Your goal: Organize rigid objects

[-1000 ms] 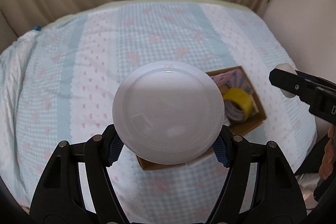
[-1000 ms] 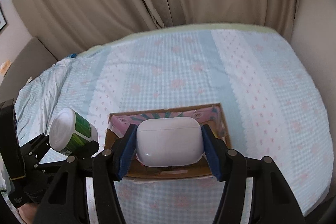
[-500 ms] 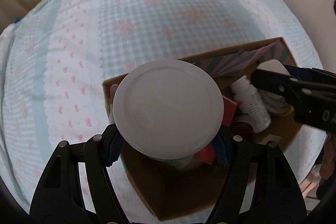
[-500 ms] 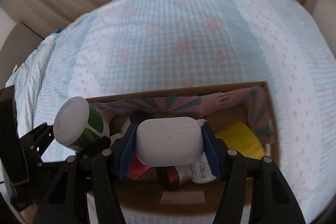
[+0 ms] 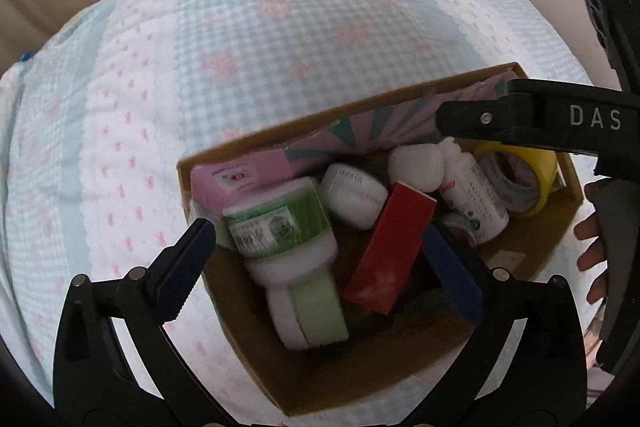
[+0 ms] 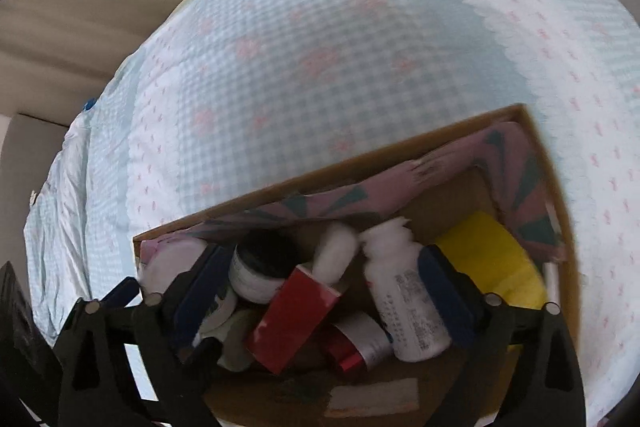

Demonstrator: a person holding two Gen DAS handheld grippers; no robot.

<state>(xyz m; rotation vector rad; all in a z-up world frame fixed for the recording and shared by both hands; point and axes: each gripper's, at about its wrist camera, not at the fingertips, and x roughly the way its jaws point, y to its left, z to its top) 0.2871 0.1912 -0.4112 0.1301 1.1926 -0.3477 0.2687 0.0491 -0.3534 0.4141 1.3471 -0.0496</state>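
Observation:
A cardboard box [image 5: 532,275] sits on the bed with several small items in it. My left gripper [image 5: 320,259] hangs over it with its jaws opening. The green-labelled white jar [image 5: 288,239] lies on its side between them, and neither pad touches it. My right gripper [image 6: 320,291] is over the same box [image 6: 568,283], jaws opening too, with nothing pressed between the pads. The white earbud case [image 6: 336,251] rests among the items, also visible as a white earbud case [image 5: 416,163] in the left wrist view. One black finger of the right gripper [image 5: 520,119] crosses the box's far right.
Inside the box are a red carton [image 5: 390,251], a white pill bottle [image 5: 472,199], a yellow tape roll [image 5: 524,179], a small white jar [image 5: 354,195] and a pink pack [image 5: 240,179]. The checked bedspread [image 5: 260,27] surrounds it. A hand [image 5: 588,239] shows at right.
Both grippers came down over the box and opened. The jar left the left gripper and lies in the box. The earbud case left the right gripper and sits among the items.

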